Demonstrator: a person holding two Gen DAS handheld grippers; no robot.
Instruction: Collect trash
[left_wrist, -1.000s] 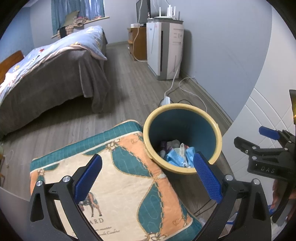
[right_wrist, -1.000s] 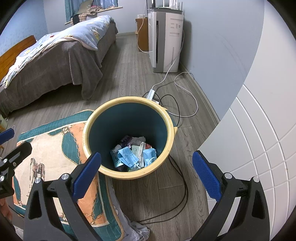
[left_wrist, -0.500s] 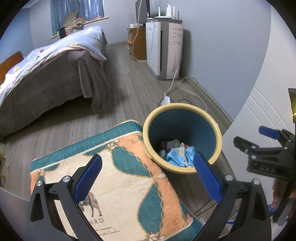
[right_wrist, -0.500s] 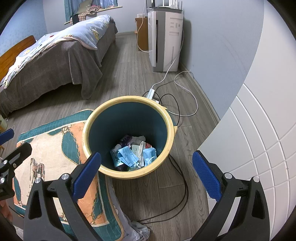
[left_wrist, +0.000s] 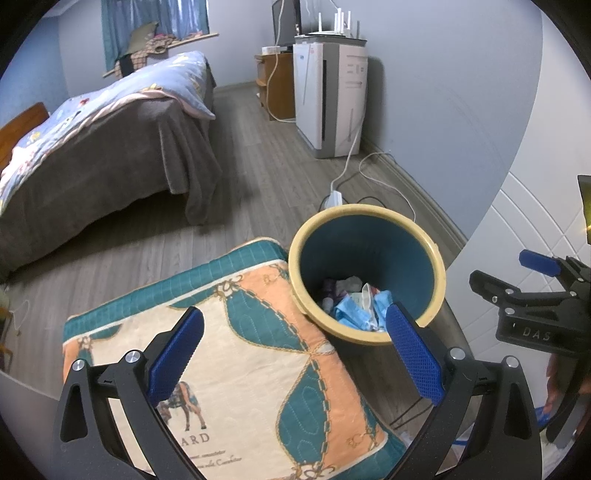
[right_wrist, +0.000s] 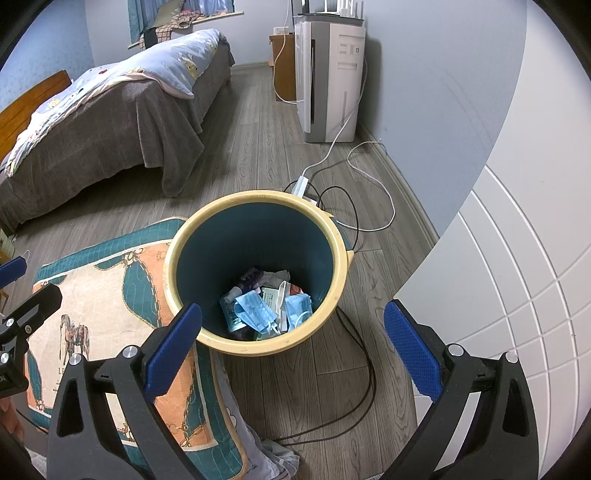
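I hold both tongs spread and empty, left tongs over the cushion, right tongs above the bin holding blue masks on the floor.

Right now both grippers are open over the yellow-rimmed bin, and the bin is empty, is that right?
Not quite. Both the left gripper and the right gripper are open, but the bin is not empty: blue face masks and other scraps lie at its bottom, as the right wrist view shows.
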